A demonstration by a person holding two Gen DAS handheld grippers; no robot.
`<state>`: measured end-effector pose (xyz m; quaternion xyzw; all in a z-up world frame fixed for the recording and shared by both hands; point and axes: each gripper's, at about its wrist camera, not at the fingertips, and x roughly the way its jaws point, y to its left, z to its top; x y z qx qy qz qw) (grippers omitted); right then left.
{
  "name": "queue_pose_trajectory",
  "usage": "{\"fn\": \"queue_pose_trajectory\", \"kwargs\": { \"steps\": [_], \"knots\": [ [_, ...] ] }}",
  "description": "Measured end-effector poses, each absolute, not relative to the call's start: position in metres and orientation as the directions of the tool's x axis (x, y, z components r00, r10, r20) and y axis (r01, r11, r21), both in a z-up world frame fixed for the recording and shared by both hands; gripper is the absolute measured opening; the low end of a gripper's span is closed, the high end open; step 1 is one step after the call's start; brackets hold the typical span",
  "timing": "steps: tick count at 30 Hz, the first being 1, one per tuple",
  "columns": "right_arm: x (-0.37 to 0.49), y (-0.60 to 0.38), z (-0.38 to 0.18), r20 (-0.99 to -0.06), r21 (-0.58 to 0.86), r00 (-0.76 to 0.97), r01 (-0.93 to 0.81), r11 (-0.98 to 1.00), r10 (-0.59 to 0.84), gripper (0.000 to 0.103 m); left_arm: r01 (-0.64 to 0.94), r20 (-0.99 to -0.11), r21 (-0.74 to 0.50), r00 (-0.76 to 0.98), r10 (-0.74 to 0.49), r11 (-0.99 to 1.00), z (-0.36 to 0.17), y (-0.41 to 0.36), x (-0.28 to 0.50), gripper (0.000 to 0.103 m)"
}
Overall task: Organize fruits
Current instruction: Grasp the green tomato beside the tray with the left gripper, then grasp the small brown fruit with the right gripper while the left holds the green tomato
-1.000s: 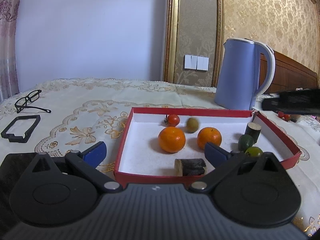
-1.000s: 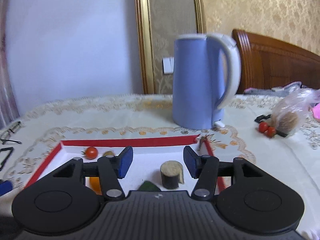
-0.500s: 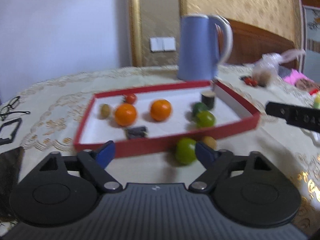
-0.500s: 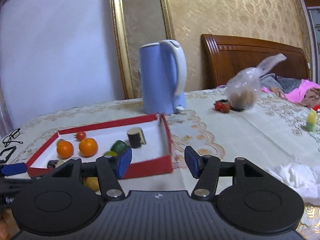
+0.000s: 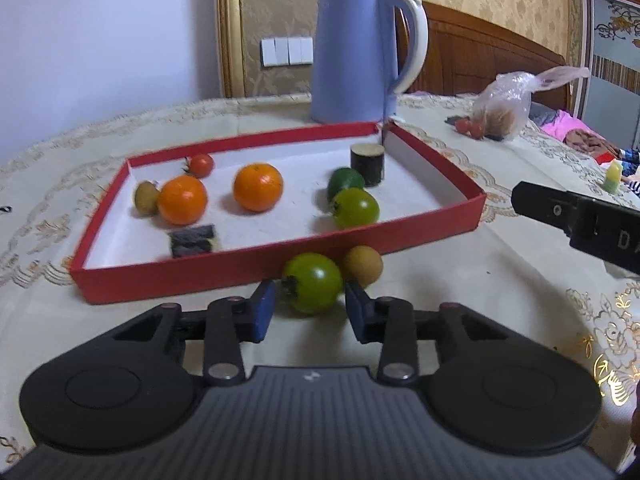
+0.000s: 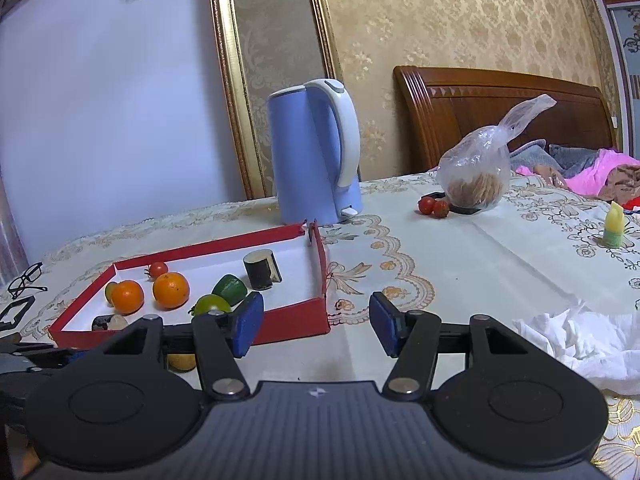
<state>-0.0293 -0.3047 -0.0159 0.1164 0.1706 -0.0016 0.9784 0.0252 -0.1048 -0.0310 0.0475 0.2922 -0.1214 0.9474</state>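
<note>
A green tomato (image 5: 312, 282) lies on the tablecloth in front of the red tray (image 5: 436, 216), with a yellow-brown fruit (image 5: 362, 266) right behind it. My left gripper (image 5: 310, 312) has this tomato between its blue pads; the jaws are closing and the pads touch its sides. In the tray lie two oranges (image 5: 182, 199) (image 5: 258, 187), a red cherry tomato (image 5: 200, 165), another green tomato (image 5: 355, 208), a dark green fruit (image 5: 345, 179), an olive fruit (image 5: 146, 198) and two dark cut pieces (image 5: 367, 159) (image 5: 193, 240). My right gripper (image 6: 316, 326) stands open over bare cloth at the tray's right front corner (image 6: 320, 320).
A blue kettle (image 5: 360, 56) stands behind the tray. To the right are a plastic bag (image 6: 476, 176) with two red tomatoes (image 6: 434, 206) beside it, a small yellow-green piece (image 6: 614, 226) and crumpled white tissue (image 6: 580, 344). Glasses (image 6: 24, 280) lie far left.
My left gripper swung from over the tray to the cloth in front of it and closed in around the green tomato. My right gripper drew back from above the tray to its right corner.
</note>
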Motion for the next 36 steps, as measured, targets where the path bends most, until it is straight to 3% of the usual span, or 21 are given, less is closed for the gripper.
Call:
{"fn": "queue_pose_trajectory", "kwargs": {
  "steps": [12,23,36],
  "knots": [
    [-0.030,-0.292,-0.016,-0.352,0.197,0.934,0.004,0.980,0.067,0.058,0.238,-0.559,-0.037,0.801,-0.217,0.971,-0.031,-0.094,0.029,0.030],
    [-0.019,-0.248,-0.020,-0.447,0.075,0.881,-0.140,0.987,0.158,0.058,0.125,-0.489,-0.068,0.861,-0.143,0.990,-0.010,-0.038,0.013,0.030],
    [0.011,-0.214,-0.025,-0.537,0.032,0.809,-0.265,0.964,0.240,0.055,0.097,-0.486,-0.094,0.864,-0.130,0.991,-0.010,-0.016,0.014,0.030]
  ]
}}
